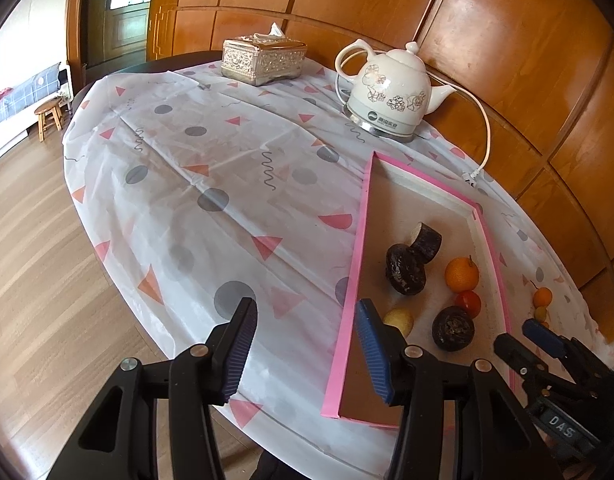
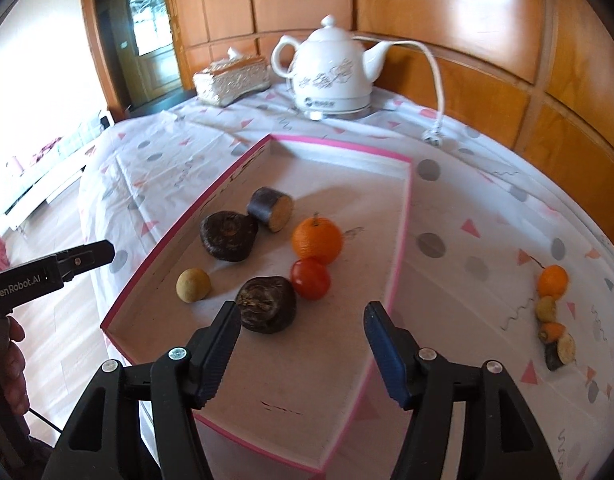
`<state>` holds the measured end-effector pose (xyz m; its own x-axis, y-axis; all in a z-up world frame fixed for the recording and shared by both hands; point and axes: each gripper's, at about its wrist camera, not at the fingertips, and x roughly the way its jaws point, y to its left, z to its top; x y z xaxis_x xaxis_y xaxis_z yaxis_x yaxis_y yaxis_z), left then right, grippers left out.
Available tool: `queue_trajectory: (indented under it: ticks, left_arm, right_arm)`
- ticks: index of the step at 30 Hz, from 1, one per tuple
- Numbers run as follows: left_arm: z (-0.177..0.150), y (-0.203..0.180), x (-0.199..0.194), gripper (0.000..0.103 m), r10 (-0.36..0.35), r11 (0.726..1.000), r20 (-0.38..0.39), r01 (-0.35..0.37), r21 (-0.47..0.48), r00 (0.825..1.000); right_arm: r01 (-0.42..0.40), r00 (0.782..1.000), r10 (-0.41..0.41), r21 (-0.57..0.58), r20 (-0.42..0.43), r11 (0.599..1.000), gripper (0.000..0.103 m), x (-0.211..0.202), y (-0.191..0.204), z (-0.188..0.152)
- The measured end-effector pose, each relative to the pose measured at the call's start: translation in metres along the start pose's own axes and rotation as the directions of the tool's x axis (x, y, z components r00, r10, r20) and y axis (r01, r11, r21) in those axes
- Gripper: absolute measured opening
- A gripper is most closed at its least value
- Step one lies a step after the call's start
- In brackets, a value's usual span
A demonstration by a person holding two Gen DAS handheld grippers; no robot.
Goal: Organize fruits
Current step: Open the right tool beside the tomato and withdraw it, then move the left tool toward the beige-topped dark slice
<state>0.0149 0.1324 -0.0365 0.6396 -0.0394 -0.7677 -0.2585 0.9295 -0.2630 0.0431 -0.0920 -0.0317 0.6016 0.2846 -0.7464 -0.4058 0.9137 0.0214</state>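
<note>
Fruits are mostly in the pink-edged tray (image 2: 403, 216) already. I see an orange (image 2: 317, 240), a red tomato (image 2: 310, 279), a small yellow ball fruit (image 2: 193, 285), two dark round ones (image 2: 228, 235) (image 2: 267, 303) and a dark cut piece (image 2: 270, 209) lying on its floor. The orange and the tomato touch each other.

A few more sit in a little row (image 2: 554, 312) on the tablecloth (image 2: 179, 168), well off to the right of the tray. I think those go in next.

My right gripper (image 2: 303, 338) hangs over the near end of the tray. Its jaws are apart and nothing is between them. My left gripper (image 1: 307, 346) hangs over the left edge of the tray, partly open, and it holds nothing too.

So I think one fruit is just put down and I am between turns. Next I need to swing my right gripper over to the row on the right, go down on one fruit, and squeeze it softly. They are small and round, so they may roll.

The round table has a thin white cloth with pink triangles and grey dots. A white kettle (image 2: 331, 72) and a shiny tissue box (image 2: 231, 80) stand at the far side. Behind them is a brown wood wall, and the floor is wood.
</note>
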Motion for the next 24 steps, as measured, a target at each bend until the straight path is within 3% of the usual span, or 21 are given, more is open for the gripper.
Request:
queue_trajectory:
  ticks: [13,24]
  left_arm:
    - [-0.001,-0.015,-0.006,0.052,-0.012,0.999,0.009,0.011,0.048,1.0]
    - [-0.004,-0.03,-0.01,0.052,-0.022,0.995,0.01,0.021,0.093,1.0]
  right_arm:
    - [0.104,0.992,-0.112,0.145,0.05,0.984,0.065,-0.033,-0.054,-0.019]
    - [0.22,0.97,-0.239,0.278,0.037,0.935,0.065,-0.054,-0.111,-0.046]
